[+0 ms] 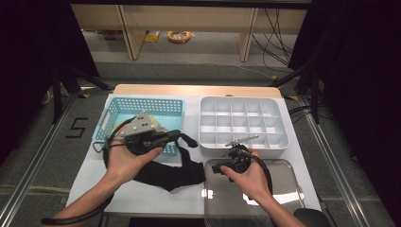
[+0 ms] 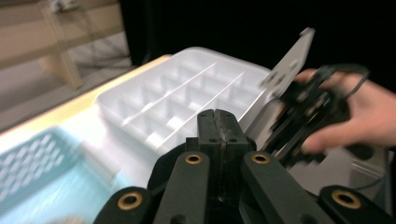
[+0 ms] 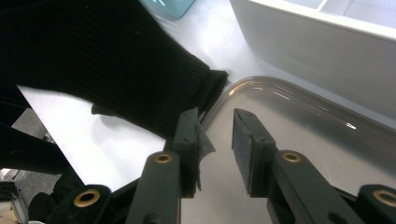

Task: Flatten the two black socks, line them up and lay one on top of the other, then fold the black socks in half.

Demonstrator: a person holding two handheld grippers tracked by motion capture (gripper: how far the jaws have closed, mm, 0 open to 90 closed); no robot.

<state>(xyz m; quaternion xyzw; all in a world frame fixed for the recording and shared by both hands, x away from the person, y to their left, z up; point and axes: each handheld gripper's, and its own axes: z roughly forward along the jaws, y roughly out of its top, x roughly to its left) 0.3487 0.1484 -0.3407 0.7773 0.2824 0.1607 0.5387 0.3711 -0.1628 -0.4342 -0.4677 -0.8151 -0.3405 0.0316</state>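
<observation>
The black knitted cloth [image 1: 166, 171] lies slumped on the white desk [image 1: 142, 194], in front of the blue basket [image 1: 163, 108] and just left of the steel tray [image 1: 283, 179], its ribbed cuff end [image 3: 212, 86] reaching the tray's rim. It looks soft, light and limp, likely to sag and drape when lifted rather than keep any shape, so a pinch on one layer may slip; the ribbed cuff, thicker and easy to bunch, seems the best place to take hold, with a second grip farther along to stop the rest trailing. It is not fragile, and its ribbed knit should give the pads some purchase. The left gripper [image 2: 217, 128] has its jaws pressed together with nothing visibly between them, held above the cloth near the basket's front edge. The right gripper [image 3: 215, 140] hovers over the tray's near-left corner with its jaws apart and empty, the cuff just beyond its fingertips. By count: one black cloth, one blue basket, one steel tray, one white compartment box [image 1: 243, 122] behind the tray, two grippers.
</observation>
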